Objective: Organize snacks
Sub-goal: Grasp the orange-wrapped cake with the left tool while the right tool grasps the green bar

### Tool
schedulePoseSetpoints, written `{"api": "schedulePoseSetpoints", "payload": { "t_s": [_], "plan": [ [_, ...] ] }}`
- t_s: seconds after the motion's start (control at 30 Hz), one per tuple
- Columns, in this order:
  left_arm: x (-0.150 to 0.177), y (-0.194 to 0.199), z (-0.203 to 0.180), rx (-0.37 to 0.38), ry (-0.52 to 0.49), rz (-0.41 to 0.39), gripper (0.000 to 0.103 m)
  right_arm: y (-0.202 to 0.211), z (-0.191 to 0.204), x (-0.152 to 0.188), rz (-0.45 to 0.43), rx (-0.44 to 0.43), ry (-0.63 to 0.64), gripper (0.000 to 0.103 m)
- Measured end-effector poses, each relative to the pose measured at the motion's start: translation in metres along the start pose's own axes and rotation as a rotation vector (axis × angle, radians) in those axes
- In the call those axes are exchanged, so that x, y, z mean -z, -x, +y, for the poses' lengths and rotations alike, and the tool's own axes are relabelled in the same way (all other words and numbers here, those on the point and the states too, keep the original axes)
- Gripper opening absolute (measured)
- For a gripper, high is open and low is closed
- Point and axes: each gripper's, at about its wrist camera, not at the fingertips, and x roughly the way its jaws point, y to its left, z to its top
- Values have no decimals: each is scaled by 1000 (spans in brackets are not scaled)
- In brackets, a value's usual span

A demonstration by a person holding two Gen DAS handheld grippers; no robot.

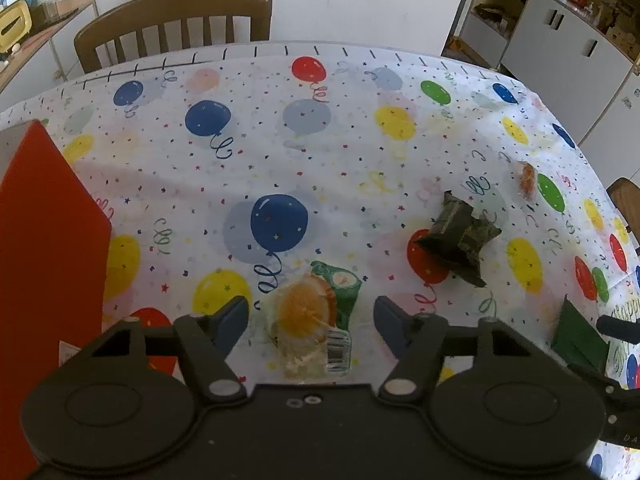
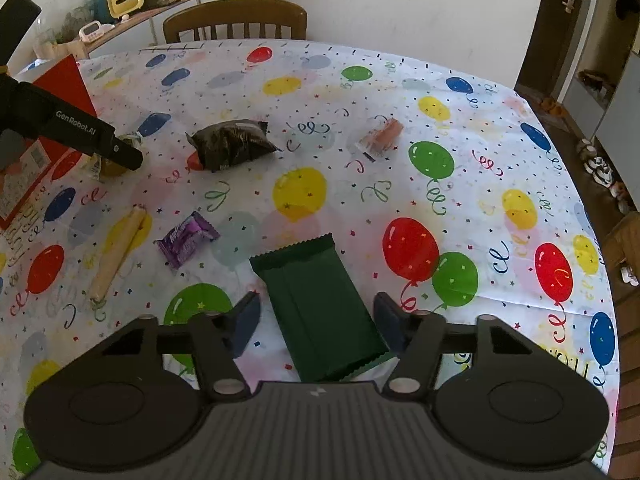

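Note:
My left gripper point(image 1: 312, 320) hangs low over the balloon tablecloth point(image 1: 320, 160). A clear-wrapped orange and green snack point(image 1: 308, 316) lies between its open fingers, with a gap on each side. My right gripper point(image 2: 316, 320) straddles a dark green flat packet point(image 2: 320, 308) that lies on the cloth. Its left pad is clear of the packet, its right pad is close to the packet's edge, and it is open. The same green packet point(image 1: 576, 340) shows at the right edge of the left wrist view.
A red box point(image 1: 48, 240) stands at the left. On the cloth lie a dark crinkled packet point(image 2: 232, 144), a small orange wrapped snack point(image 2: 380, 136), a purple wrapper point(image 2: 186, 240) and a beige stick point(image 2: 116, 252). A wooden chair point(image 2: 236, 20) stands behind the table.

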Motion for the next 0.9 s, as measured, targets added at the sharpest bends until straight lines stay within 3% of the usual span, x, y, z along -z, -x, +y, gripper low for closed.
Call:
{"api": "schedulePoseSetpoints", "payload": {
  "t_s": [0.23, 0.9],
  "plan": [
    [-1, -4, 6, 0, 16, 13, 47, 0, 2, 1, -5, 13, 8, 52],
    [17, 28, 11, 37, 6, -5, 45, 42, 19, 5, -73, 9, -108, 49]
  ]
}}
